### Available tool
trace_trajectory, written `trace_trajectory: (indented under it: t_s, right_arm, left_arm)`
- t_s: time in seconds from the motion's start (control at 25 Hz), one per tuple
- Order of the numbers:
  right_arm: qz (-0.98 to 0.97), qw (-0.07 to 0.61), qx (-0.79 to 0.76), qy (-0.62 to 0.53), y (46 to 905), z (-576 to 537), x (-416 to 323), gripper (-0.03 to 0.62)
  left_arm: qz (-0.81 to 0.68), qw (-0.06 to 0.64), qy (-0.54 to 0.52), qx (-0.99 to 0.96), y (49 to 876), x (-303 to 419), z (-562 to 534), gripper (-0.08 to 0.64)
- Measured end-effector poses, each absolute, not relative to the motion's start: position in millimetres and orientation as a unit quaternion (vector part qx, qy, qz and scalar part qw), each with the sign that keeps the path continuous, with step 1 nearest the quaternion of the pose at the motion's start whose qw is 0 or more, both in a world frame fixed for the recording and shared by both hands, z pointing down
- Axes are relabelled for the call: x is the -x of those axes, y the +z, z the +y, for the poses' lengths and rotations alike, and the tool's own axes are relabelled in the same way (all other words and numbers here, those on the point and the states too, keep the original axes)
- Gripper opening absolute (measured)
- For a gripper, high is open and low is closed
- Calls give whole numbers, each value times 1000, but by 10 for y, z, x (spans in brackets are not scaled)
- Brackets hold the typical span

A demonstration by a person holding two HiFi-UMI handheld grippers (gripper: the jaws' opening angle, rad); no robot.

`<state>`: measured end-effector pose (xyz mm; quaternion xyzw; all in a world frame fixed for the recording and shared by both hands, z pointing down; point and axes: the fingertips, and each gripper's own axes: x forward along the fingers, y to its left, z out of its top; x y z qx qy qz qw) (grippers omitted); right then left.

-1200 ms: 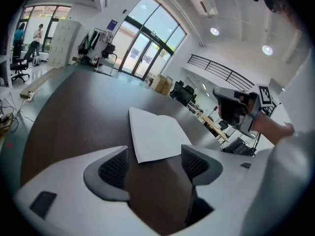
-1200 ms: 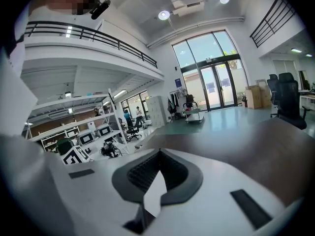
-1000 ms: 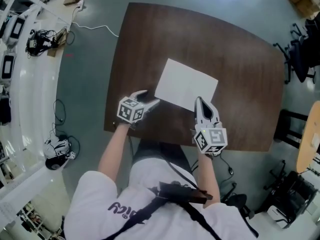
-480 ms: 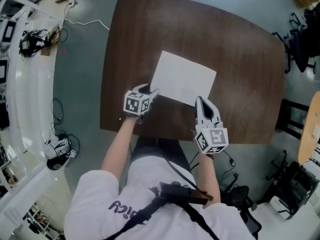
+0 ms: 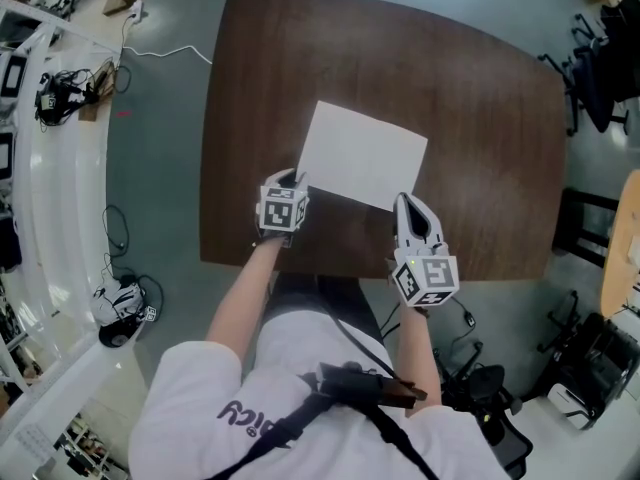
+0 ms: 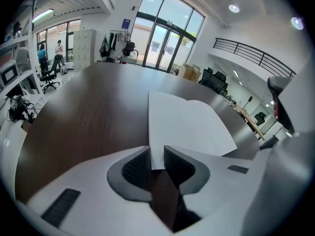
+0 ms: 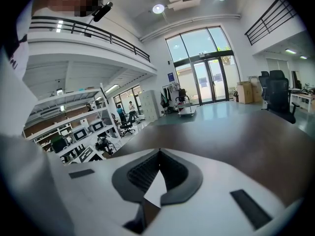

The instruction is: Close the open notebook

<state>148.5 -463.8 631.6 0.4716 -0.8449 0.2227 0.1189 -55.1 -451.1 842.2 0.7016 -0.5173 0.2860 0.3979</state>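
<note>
Both near corners of the open notebook (image 5: 362,156) are engaged; closing remains. Left gripper (image 5: 297,179) jaws are closing around a page corner, while the right gripper (image 5: 402,201) pinches its corner.

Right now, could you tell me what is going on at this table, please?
A person with a gripper in each hand is working on a white notebook that lies open and flat on a dark brown table. The left gripper is at the notebook's near-left corner, its jaws closing with the page edge between them. The right gripper, jaws together, sits at the near-right corner; I cannot tell whether it presses on the page. The notebook is not yet closed.
</note>
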Motion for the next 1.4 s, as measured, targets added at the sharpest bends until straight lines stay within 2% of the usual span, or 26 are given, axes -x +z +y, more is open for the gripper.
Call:
trace_trajectory:
  t_s: [0.44,0.76,1.04,1.4]
  right_arm:
    - [-838,102,-490,218,6174,-4600,-1540,-9]
    - [-829,82,-513,209,5962,-4553,-1703,-9]
    - [-810,65,-547,202,5810,-4380,-2037,-8]
    - [-769,44,-605,202,5725,-4140,-2682,-9]
  left_arm:
    - [-522,445,219,-694,8173,568,-4551,29]
    - [-501,440,175,-724,7522,239,-4452,23]
    - [-442,386,197,-785,7085,-411,-4372,23]
    - [-336,375,239,-830,7181,-1581,-4264,23]
